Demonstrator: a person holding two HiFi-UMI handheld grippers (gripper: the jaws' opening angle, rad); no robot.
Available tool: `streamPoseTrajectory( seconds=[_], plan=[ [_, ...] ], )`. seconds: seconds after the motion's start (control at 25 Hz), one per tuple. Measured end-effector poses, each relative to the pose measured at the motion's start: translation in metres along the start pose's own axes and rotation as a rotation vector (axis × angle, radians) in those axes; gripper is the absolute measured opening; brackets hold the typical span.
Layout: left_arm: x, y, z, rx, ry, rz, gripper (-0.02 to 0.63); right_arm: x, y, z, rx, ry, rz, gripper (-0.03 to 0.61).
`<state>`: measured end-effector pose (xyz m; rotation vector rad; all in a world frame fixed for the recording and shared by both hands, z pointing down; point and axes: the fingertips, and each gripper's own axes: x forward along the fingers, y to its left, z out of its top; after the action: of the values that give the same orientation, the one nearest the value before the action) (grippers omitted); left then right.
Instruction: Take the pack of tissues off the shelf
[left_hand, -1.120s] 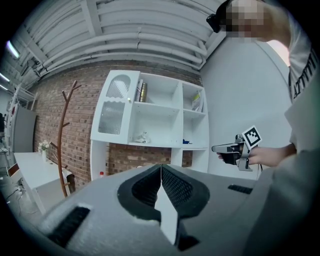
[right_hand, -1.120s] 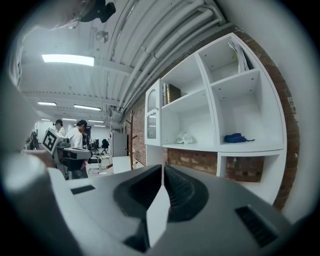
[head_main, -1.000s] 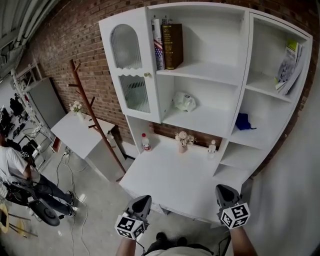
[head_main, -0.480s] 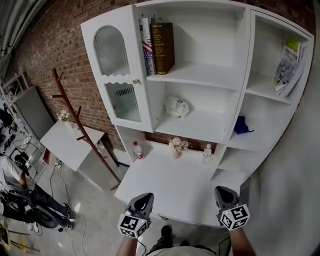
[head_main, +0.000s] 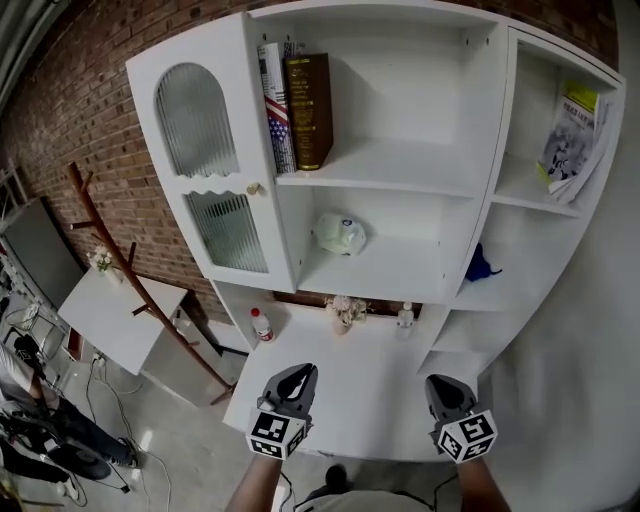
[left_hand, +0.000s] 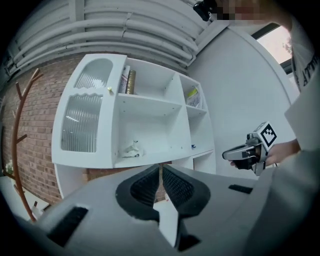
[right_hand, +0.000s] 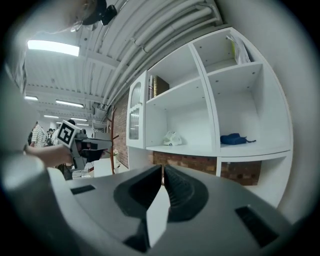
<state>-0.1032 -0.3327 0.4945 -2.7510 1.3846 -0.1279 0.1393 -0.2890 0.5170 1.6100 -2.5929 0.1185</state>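
Head view: soft, crinkly white plastic pack of tissues (head_main: 340, 233) lies on middle shelf of smooth white shelf unit (head_main: 420, 165), well above and beyond my grippers. My left gripper (head_main: 299, 374) and right gripper (head_main: 441, 386) hang low over flat white desk top (head_main: 365, 365), pack roughly between them but far off. Both jaws pressed together on nothing; ribbed black pads (left_hand: 146, 187) meet.
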Motion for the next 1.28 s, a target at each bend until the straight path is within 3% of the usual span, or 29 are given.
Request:
streamPoseTrajectory(
  seconds=[0.72,1.08,1.28],
  plan=[
    [0.111,0.058,0.049,0.059,-0.037,-0.124,0.028,0.042,0.005,0.008,0.008,-0.007,-0.135,0.034],
    [0.151,0.071,0.058,0.051,-0.009,-0.127,0.029,0.048,-0.003,0.016,-0.004,-0.008,-0.156,0.035],
    [0.173,0.074,0.057,0.072,0.033,-0.111,0.091,0.048,-0.018,0.015,0.005,-0.011,-0.154,0.034]
  ],
)
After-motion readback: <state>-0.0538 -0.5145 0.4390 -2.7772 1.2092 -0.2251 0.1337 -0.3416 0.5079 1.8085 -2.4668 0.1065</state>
